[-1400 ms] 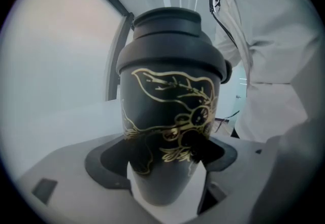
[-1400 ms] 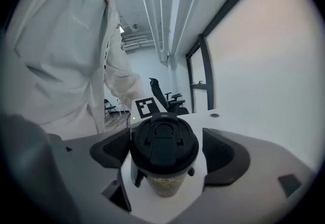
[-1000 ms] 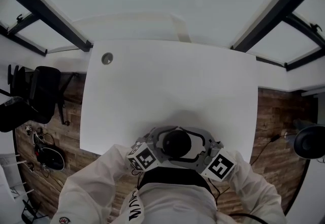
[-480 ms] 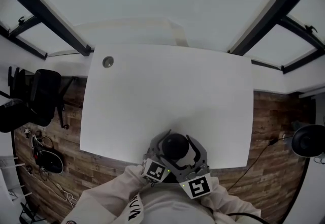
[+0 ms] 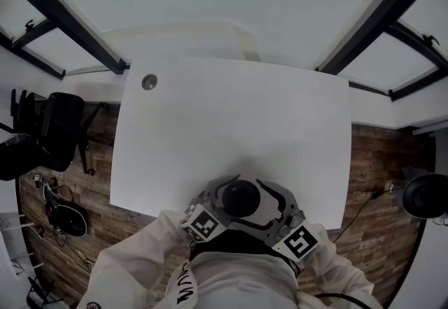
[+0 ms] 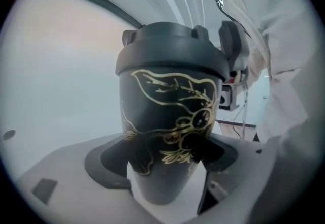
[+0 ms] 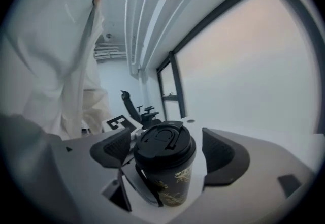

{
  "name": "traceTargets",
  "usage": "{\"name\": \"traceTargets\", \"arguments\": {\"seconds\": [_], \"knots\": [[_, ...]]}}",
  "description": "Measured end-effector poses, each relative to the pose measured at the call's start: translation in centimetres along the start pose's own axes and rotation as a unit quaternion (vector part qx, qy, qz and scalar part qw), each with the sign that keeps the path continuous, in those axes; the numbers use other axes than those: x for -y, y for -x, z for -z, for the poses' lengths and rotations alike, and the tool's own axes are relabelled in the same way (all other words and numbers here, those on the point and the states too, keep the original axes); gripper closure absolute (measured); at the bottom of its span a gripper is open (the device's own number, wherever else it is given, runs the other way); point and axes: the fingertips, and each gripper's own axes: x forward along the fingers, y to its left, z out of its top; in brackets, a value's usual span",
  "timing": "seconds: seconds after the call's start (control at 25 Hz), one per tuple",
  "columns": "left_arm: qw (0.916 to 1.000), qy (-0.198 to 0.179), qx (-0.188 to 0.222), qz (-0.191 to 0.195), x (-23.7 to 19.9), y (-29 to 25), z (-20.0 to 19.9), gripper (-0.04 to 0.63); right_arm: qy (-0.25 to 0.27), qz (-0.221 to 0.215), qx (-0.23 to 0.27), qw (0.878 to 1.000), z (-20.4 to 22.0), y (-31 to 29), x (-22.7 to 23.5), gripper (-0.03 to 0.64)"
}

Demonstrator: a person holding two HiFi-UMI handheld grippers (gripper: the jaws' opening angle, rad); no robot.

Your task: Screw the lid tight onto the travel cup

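A dark travel cup with gold leaf print carries a black lid. From the head view it shows at the table's near edge, lid up. My left gripper is shut on the cup's lower body, with a pad pressing each side. My right gripper stands open around the lid, its pads level with the rim and a small gap on each side. Both marker cubes, the left cube and the right cube, sit close to my body.
The white table stretches away from me, with a round grommet in its far left corner. A black office chair stands on the wood floor at the left. A dark round object sits at the right.
Both marker cubes drew in together toward my body half a second ago and have spread back out, the right one to the right. The cup stays at the table's near edge.
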Motion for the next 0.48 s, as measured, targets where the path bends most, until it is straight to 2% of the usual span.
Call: {"name": "traceTargets", "arguments": {"seconds": [0.12,0.24,0.36,0.48], "knots": [[0.9991,0.002,0.0,0.042,0.0,-0.1,0.1,0.187,0.033,-0.087,-0.049,0.994,0.7,-0.2,-0.2,0.199],[0.9965,-0.001,-0.007,0.084,-0.2,-0.3,-0.1,0.189,0.047,-0.144,-0.069,0.986,0.8,-1.0,0.3,0.199],[0.9927,-0.006,-0.022,0.118,-0.4,-0.5,-0.1,0.189,0.053,-0.171,-0.077,0.981,0.8,-1.9,0.9,0.199],[0.9916,-0.003,-0.027,0.126,-0.5,-0.4,0.0,0.189,0.051,-0.169,-0.079,0.981,1.0,-2.1,0.9,0.199]]}}
